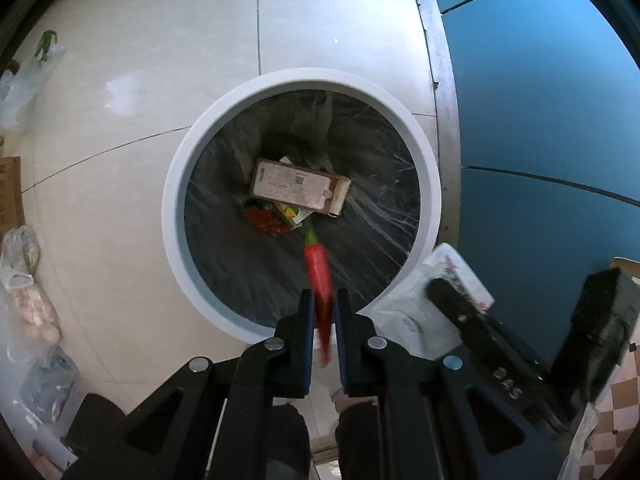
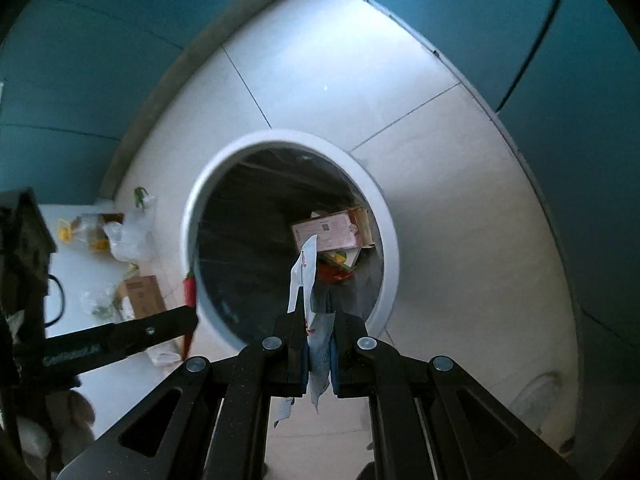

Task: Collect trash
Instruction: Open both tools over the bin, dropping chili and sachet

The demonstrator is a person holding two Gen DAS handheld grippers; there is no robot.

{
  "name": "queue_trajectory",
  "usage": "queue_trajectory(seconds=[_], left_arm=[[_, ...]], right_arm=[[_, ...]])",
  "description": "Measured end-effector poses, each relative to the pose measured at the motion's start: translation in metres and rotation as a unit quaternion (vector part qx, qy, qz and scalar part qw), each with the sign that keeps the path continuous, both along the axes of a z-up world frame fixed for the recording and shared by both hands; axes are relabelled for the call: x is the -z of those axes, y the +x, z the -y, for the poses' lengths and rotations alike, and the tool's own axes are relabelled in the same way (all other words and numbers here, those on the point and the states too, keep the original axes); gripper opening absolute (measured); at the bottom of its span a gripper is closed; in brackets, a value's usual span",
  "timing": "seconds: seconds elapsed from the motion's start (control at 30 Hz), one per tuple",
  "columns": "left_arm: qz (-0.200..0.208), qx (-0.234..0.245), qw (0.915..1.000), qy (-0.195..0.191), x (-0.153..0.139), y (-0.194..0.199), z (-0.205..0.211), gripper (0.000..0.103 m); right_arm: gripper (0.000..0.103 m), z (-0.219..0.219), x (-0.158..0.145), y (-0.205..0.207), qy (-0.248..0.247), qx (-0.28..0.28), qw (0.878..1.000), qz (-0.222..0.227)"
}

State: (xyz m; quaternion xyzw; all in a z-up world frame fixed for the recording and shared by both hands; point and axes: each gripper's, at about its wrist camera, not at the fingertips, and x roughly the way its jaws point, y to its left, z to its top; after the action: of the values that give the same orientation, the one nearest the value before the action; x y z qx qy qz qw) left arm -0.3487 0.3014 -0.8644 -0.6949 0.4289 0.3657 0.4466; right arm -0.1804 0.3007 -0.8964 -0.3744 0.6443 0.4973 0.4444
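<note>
A round white trash bin (image 1: 176,184) with a dark liner stands on the floor; it also shows in the right wrist view (image 2: 390,240). Inside lie a pink carton (image 1: 298,190) and colourful wrappers (image 1: 268,220). My left gripper (image 1: 323,304) is shut on a red chili pepper (image 1: 318,272) and holds it over the bin's near rim. My right gripper (image 2: 316,316) is shut on a clear plastic wrapper (image 2: 304,276) over the bin's near edge. The right gripper with its wrapper (image 1: 424,308) also shows in the left wrist view at lower right.
White tiled floor (image 1: 160,60) surrounds the bin. A blue wall (image 1: 540,100) with a metal skirting runs close on the right. Plastic bags (image 1: 24,276) and a cardboard box (image 2: 142,294) lie on the floor to the left.
</note>
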Motion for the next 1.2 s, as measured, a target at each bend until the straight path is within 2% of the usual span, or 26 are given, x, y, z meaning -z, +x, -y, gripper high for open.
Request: queue_trajectory(seconds=[0.03, 0.1, 0.13, 0.17, 0.23, 0.3, 0.33, 0.43, 0.47, 0.5, 0.57, 0.63, 0.83, 1.2], left_arm=[[-0.01, 0.002, 1.0, -0.001, 0.001, -0.002, -0.001, 0.014], [-0.024, 0.004, 0.9997, 0.008, -0.005, -0.009, -0.003, 0.046], [-0.033, 0.003, 0.9993, 0.016, -0.008, -0.013, -0.004, 0.076], [-0.05, 0.001, 0.9983, 0.028, -0.015, -0.018, -0.002, 0.088], [-0.07, 0.002, 0.9966, 0.042, -0.027, -0.026, 0.001, 0.089], [-0.09, 0.004, 0.9946, 0.05, -0.04, -0.034, 0.005, 0.097], [-0.1, 0.007, 0.9935, 0.055, -0.045, -0.037, 0.007, 0.103], [-0.137, 0.019, 0.9876, 0.075, -0.068, -0.043, 0.014, 0.103], [-0.146, 0.02, 0.9856, 0.082, -0.077, -0.046, 0.015, 0.103], [-0.155, 0.018, 0.9838, 0.089, -0.081, -0.046, 0.018, 0.103], [-0.179, 0.021, 0.978, 0.105, -0.102, -0.048, 0.023, 0.103], [-0.202, 0.025, 0.9717, 0.119, -0.123, -0.047, 0.029, 0.103], [-0.222, 0.02, 0.9636, 0.149, -0.184, -0.046, 0.047, 0.103], [-0.221, 0.005, 0.9594, 0.175, -0.314, -0.039, 0.097, 0.103]], right_arm=[[0.008, -0.002, 0.006, -0.002, -0.006, -0.002, 1.0, 0.001], [0.01, -0.005, 0.014, -0.005, -0.014, -0.011, 1.0, 0.007], [0.011, -0.007, 0.019, -0.008, -0.015, -0.016, 1.0, 0.009], [0.017, -0.007, 0.021, -0.009, -0.017, -0.019, 1.0, 0.012], [0.029, -0.007, 0.021, -0.01, -0.019, -0.025, 0.999, 0.02], [0.053, -0.006, 0.017, -0.013, -0.018, -0.029, 0.999, 0.022], [0.056, -0.006, 0.014, -0.014, -0.017, -0.032, 0.999, 0.024], [0.078, -0.005, 0.0, -0.02, -0.01, -0.049, 0.998, 0.036], [0.09, -0.004, -0.007, -0.022, -0.008, -0.053, 0.998, 0.038], [0.097, -0.004, -0.014, -0.024, -0.005, -0.057, 0.998, 0.04], [0.101, -0.001, -0.032, -0.028, 0.002, -0.067, 0.996, 0.056], [0.102, 0.002, -0.052, -0.032, 0.007, -0.075, 0.995, 0.069], [0.103, 0.017, -0.123, -0.037, 0.031, -0.096, 0.99, 0.101], [0.103, 0.054, -0.287, -0.03, 0.07, -0.132, 0.982, 0.117]])
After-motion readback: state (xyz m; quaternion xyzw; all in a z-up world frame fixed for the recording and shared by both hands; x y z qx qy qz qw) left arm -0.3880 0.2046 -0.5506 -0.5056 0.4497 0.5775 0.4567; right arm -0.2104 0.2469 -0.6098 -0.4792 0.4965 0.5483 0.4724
